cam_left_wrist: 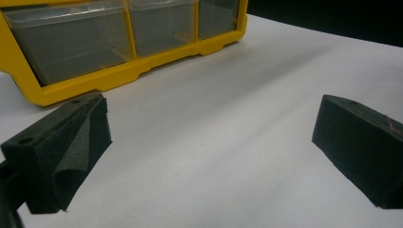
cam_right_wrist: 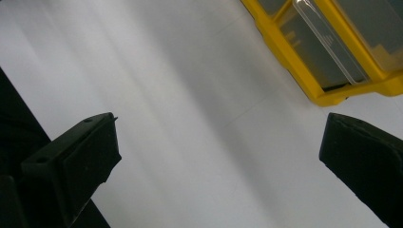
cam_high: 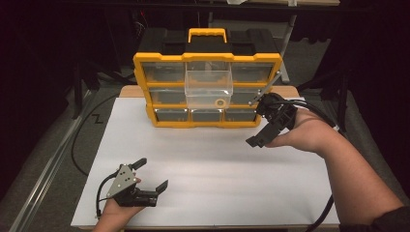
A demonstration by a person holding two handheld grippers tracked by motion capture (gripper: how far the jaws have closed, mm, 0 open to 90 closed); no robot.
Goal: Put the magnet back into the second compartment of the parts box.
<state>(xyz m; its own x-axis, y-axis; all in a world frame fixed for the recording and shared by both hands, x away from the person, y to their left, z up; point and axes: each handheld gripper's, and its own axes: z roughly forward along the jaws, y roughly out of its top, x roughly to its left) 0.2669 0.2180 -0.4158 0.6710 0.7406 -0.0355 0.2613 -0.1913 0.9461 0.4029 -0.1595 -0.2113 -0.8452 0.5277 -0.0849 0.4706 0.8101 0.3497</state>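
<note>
1. The yellow drawer box (cam_high: 208, 87) sits at the far edge of the white worktop (cam_high: 208, 164).
2. One clear drawer (cam_high: 209, 89) sticks out in the middle.
3. The right tool (cam_high: 263, 128) is wide open, holds nothing, and is just right of the drawer, nearer.
4. The left tool (cam_high: 150, 174), by the near left corner, is wide open and holds nothing.

My high view is dim around the edges, the surroundings nearly black, while the white tabletop (cam_high: 208, 154) stands out evenly lit. Soft streaky shadows cross it in both gripper views. The yellow drawer cabinet (cam_high: 208, 89) looks sharp from above; close up, the black foam pads (cam_left_wrist: 62, 152) look soft and grainy.
</note>
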